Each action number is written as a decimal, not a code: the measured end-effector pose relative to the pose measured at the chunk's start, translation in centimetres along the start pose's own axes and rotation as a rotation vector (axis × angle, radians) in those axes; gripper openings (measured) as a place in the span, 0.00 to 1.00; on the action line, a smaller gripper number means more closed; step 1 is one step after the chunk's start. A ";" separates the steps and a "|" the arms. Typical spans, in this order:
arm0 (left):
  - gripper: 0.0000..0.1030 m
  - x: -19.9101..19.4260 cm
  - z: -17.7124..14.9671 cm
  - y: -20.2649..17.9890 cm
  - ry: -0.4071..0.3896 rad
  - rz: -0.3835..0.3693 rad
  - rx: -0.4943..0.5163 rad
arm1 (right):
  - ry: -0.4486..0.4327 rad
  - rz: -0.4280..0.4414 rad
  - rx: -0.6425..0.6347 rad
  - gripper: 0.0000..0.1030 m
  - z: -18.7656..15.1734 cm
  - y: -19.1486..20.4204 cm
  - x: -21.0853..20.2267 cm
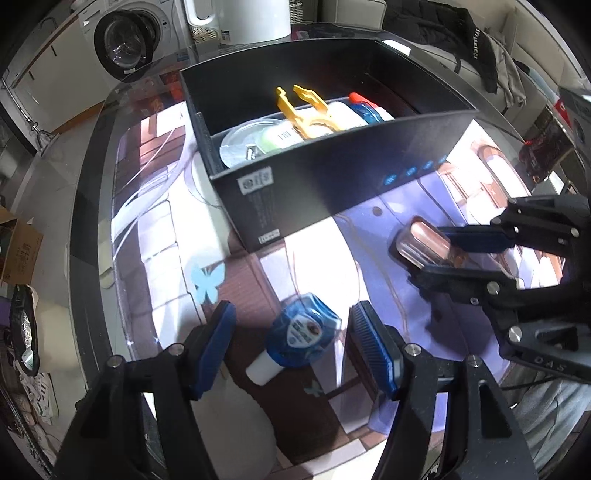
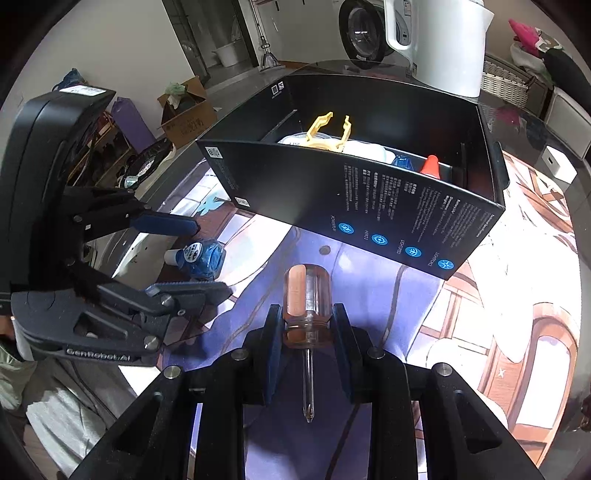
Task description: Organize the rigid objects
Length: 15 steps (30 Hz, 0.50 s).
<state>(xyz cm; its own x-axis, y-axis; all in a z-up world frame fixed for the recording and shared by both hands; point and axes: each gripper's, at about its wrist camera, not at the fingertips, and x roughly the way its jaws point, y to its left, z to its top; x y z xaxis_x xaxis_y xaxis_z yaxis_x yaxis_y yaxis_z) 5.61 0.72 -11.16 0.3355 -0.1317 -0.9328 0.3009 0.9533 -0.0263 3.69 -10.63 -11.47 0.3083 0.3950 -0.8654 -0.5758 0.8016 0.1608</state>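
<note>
A black open box (image 1: 332, 177) stands on the patterned table mat (image 1: 406, 332); it also shows in the right wrist view (image 2: 369, 199). Inside lie a yellow plastic clip (image 1: 306, 107), a clear lid (image 1: 243, 144), a white container and a blue bottle with a red cap (image 1: 364, 105). My left gripper (image 1: 295, 343) is open around a small blue bottle with a white cap (image 1: 299, 339), which lies on the mat. My right gripper (image 2: 304, 317) is shut on an orange clear-handled screwdriver (image 2: 304, 295), held above the mat in front of the box.
A white kettle (image 2: 443, 40) stands behind the box. A washing machine (image 1: 125, 40) and a cardboard box (image 2: 184, 114) are on the floor beyond the table. A dark jacket (image 1: 443, 29) lies at the far right.
</note>
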 end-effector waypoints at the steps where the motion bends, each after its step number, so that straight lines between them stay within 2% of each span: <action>1: 0.65 0.1 0.0 0.2 0.000 0.002 -0.007 | 0.000 -0.003 -0.003 0.26 0.0 0.0 0.0; 6: 0.65 0.2 0.0 1.4 0.004 0.023 -0.047 | 0.000 -0.003 0.000 0.26 -0.1 0.0 -0.1; 8: 0.63 0.0 -0.3 1.6 0.002 -0.001 -0.047 | 0.000 -0.002 -0.001 0.26 -0.2 -0.1 -0.2; 11: 0.64 -0.4 -0.7 0.6 0.006 -0.082 0.011 | 0.000 -0.004 -0.005 0.26 -0.2 -0.1 -0.2; 15: 0.63 -0.2 -1.2 -0.8 0.020 -0.062 0.077 | 0.002 -0.002 0.004 0.26 -0.1 -0.1 -0.2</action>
<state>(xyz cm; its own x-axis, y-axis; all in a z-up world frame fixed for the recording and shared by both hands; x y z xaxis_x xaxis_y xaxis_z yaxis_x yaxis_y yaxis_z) 4.28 0.34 -11.37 0.2967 -0.1836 -0.9372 0.3882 0.9198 -0.0573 3.63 -10.82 -11.37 0.3082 0.3924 -0.8666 -0.5720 0.8043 0.1608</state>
